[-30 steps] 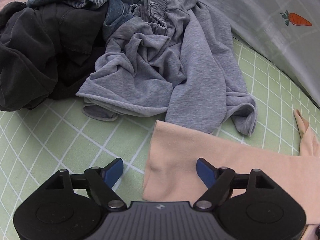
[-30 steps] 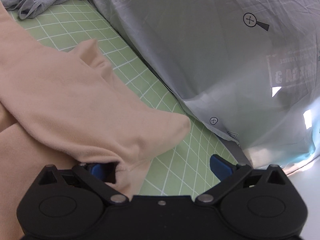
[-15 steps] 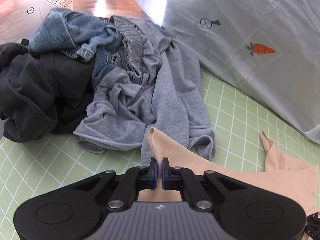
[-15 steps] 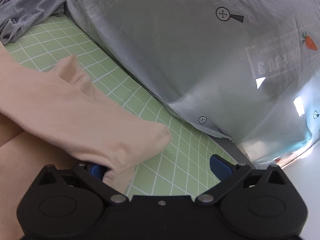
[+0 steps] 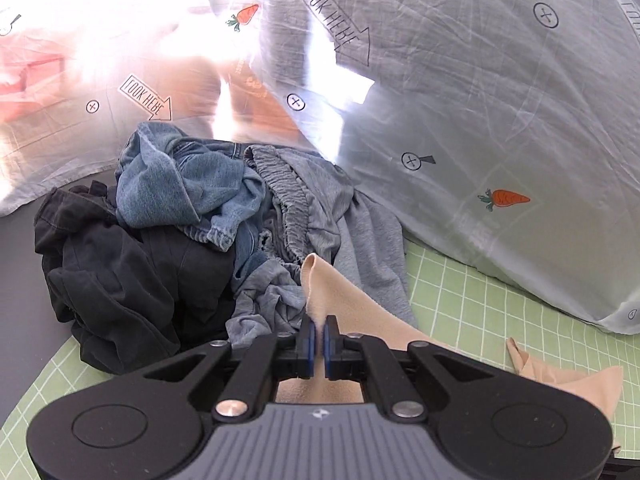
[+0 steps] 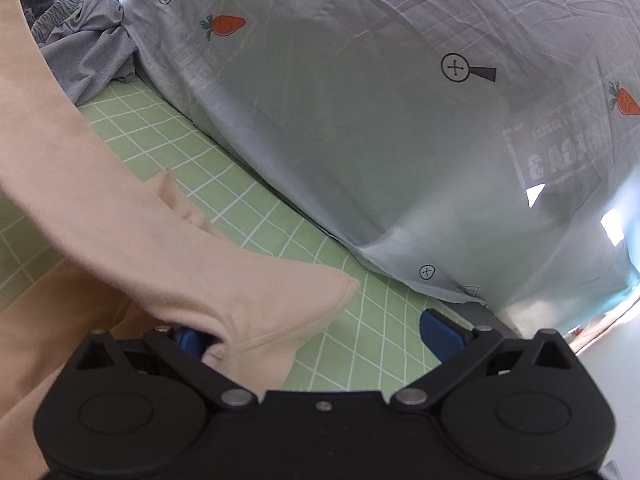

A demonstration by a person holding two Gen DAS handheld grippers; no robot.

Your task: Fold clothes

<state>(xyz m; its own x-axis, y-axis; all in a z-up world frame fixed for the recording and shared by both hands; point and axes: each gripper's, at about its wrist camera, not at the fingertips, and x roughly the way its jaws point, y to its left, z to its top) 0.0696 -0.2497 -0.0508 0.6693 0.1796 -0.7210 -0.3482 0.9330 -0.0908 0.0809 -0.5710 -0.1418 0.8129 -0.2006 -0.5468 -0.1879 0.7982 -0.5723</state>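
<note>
A peach garment (image 5: 340,300) lies on the green grid mat (image 5: 480,300). My left gripper (image 5: 319,338) is shut on its corner and holds it lifted, with the corner tip sticking up past the fingers. In the right wrist view the same peach garment (image 6: 140,248) drapes across the left side. My right gripper (image 6: 320,334) is open; the garment's sleeve end lies over the left finger (image 6: 190,340), while the right finger (image 6: 442,332) is bare.
A pile of clothes lies behind: grey garments (image 5: 340,220), blue denim (image 5: 180,184) and black clothes (image 5: 112,272). A pale sheet printed with carrots (image 5: 480,120) rises along the back and right, and also shows in the right wrist view (image 6: 400,120).
My left gripper closed on the peach garment's corner and rose with it, lifting the cloth. The right gripper stayed open and rose, with the sleeve still draped over its left finger.
</note>
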